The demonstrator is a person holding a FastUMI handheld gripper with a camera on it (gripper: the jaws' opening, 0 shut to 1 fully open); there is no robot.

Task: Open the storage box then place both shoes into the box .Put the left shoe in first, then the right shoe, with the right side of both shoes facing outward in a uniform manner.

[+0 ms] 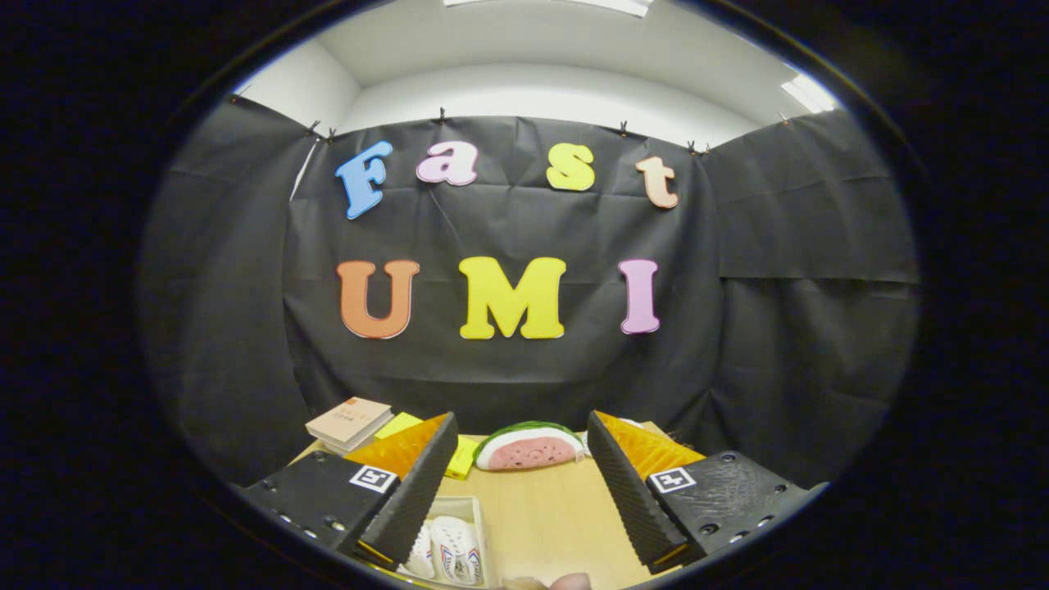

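The claw [520, 483] stands wide, with nothing between its fingers, held above the wooden counter [557, 516] and looking level toward the booth wall. Just below the left finger, at the counter's near edge, sits the storage box [474, 512], its pale rim showing, with white shoes [447, 551] lying inside it. Their long axis appears to run from the near edge toward the far one; which way the toes point, or which side faces out, I cannot tell, since the finger hides much of them.

With shoes in the box and the claw empty, this looks like a late stage, though whether both shoes are in is unclear.

Beyond the fingers, a watermelon-slice toy [529, 447] lies at the far edge, a book [348, 422] at the far left corner.
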